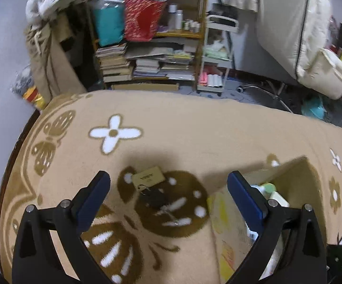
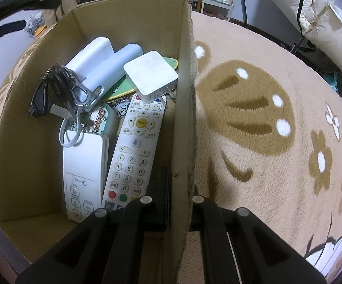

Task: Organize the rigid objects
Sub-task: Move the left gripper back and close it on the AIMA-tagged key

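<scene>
Flowered blanket (image 1: 194, 130) bearing a tagged key bunch (image 1: 152, 189), lying just ahead between the spread left gripper (image 1: 168, 184) fingers, long axis pointing away; right gripper (image 2: 180, 203) pinches the cardboard box (image 2: 182, 118) wall.

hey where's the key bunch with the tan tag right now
In the left wrist view, the key bunch lies on the blanket between the open left gripper's fingers, left of the cardboard box.

Patterned blanket (image 1: 194, 127) — cluttered bookshelf (image 1: 152, 35) behind, white cart (image 1: 216, 54) beside
</scene>
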Tool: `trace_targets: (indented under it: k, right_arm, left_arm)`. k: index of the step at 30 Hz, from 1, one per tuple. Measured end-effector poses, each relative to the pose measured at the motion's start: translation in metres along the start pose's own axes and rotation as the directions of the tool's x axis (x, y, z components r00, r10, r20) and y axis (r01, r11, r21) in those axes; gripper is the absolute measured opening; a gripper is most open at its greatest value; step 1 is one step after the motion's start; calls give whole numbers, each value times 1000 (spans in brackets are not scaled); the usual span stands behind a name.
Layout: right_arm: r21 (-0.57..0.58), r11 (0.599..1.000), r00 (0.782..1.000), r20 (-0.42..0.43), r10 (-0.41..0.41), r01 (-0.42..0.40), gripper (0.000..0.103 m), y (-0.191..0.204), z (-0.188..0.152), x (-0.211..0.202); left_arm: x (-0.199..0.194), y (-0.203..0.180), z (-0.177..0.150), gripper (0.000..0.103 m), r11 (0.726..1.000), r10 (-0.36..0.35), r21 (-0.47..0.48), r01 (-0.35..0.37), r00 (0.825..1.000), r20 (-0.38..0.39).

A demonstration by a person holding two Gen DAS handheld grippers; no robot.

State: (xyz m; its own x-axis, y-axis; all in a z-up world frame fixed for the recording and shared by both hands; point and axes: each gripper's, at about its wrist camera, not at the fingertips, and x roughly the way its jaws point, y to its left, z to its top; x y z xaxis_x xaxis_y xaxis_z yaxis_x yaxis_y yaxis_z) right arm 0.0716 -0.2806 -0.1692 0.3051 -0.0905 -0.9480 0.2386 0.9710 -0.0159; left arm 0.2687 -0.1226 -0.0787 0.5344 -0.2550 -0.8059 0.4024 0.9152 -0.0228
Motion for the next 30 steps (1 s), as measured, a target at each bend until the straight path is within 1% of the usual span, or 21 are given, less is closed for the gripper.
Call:
trace_targets:
  k: [2,8,9,11,13,24,27,28,30]
  right_arm:
    - [-3,1000,1000,0,-2,2,6,0,-1,0]
    - [-9,1000,1000,-1,-8,8,6,2,-1,0]
    - [-10,1000,1000,-1,-9,9,6,2,-2,0]
    - [-10,1000,1000,-1,-10,10,6,1,-1,0]
    - [-10,1000,1000,0,-9,9,6,1,-1,-1]
    - [-14,1000,1000,-1,-13,13,6,2,-2,-1]
    - [-13,1000,1000,-1,-12,12,6,2,-2,-1]
    - [-13,1000,1000,-1,-12,12,6,2,-2,-1]
    - [-14,1000,1000,0,-13,13,6,2,-2,-1]
  left_arm:
    - [11,6,-1,98,1000,17,-9,-17,1000,-12]
    - [47,17,-8,98,999,33,-34,-36,997,-71]
    - [52,19,-10,98,999,28,-41,-32,996,-81]
    - [59,27,-12,98,996,-24,-91,15,995,-95]
    - [66,33,-14,98,993,-10,-120,-3,994,-110]
    - [96,43,-26,98,990,23,-137,-45,987,-160]
    - [105,46,-31,98,986,19,-158,-47,984,-175]
    - [107,46,-32,98,985,25,-163,-55,984,-178]
    - [111,47,-34,94,983,48,-164,-77,984,-173]
